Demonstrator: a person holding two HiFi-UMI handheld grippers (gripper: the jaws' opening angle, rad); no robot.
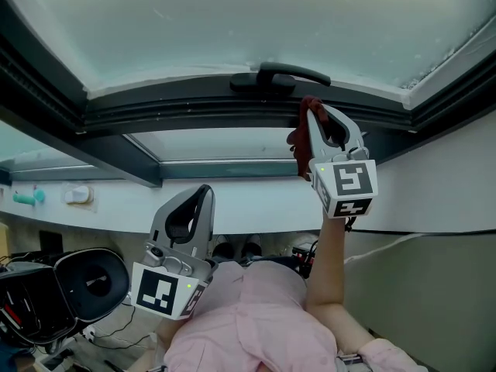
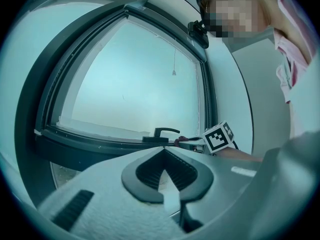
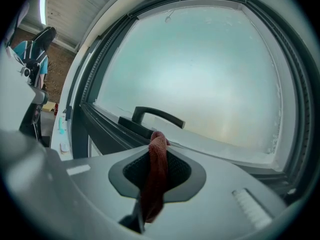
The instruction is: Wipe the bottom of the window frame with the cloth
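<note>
I have two grippers up. My right gripper (image 1: 310,113) has its fingers (image 3: 215,194) clamped shut on the one dark-red cloth (image 3: 156,176). The cloth's fold pokes just past the fingertips, close to the dark bottom window frame (image 1: 194,108) and just beside the single black handle (image 1: 283,76). I cannot tell whether the cloth touches the frame. My left gripper (image 1: 203,196) is closed on nothing, well below the frame.
</note>
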